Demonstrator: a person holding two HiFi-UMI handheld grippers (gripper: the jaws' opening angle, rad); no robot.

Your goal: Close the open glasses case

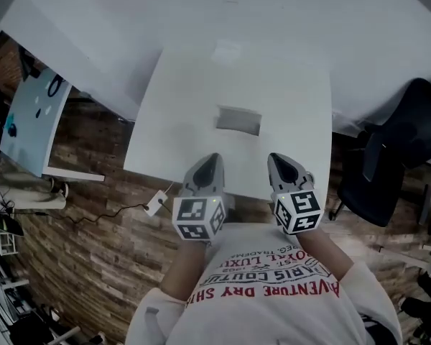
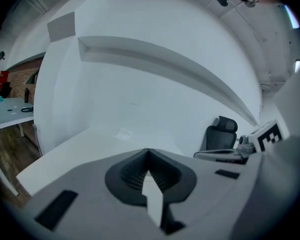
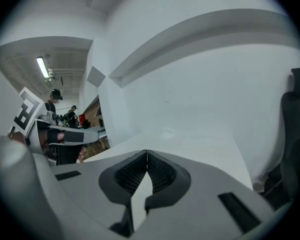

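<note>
Jaws on both grippers are pressed together at the tips, with nothing between them. The left gripper (image 1: 210,159) and right gripper (image 1: 277,159) hover side by side over the near edge of the white table (image 1: 172,121). The grey glasses case (image 1: 238,120) lies at their 12 o'clock, apart from both.

In front of you, the white tabletop (image 1: 174,131) carries a grey rectangular glasses case (image 1: 238,120), lying flat near its middle, clear of every edge.
</note>
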